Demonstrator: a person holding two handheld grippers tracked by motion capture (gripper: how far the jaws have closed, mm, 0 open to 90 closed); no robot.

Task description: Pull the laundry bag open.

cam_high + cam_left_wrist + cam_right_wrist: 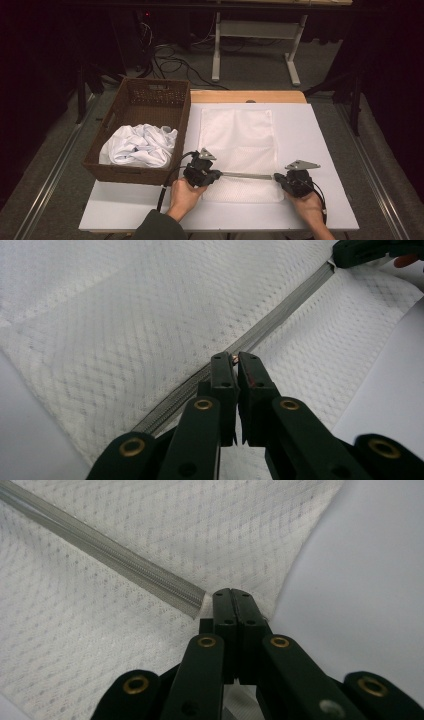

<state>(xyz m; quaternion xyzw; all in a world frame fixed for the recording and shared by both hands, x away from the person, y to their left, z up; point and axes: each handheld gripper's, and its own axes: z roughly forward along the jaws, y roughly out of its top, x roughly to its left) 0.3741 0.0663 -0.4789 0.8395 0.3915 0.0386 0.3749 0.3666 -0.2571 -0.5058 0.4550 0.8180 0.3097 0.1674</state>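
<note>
Claws (220, 175) (276, 177) seemingly at bag's zipper (247, 175)

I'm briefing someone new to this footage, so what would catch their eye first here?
First, the white mesh bag flat on the table, with its grey zipper stretched between the two tools. The left tool pinches a small coppery zipper pull; the right tool is shut on the bag's edge at the zipper's end. Left of the bag, a brown basket holds crumpled white cloth.
</note>
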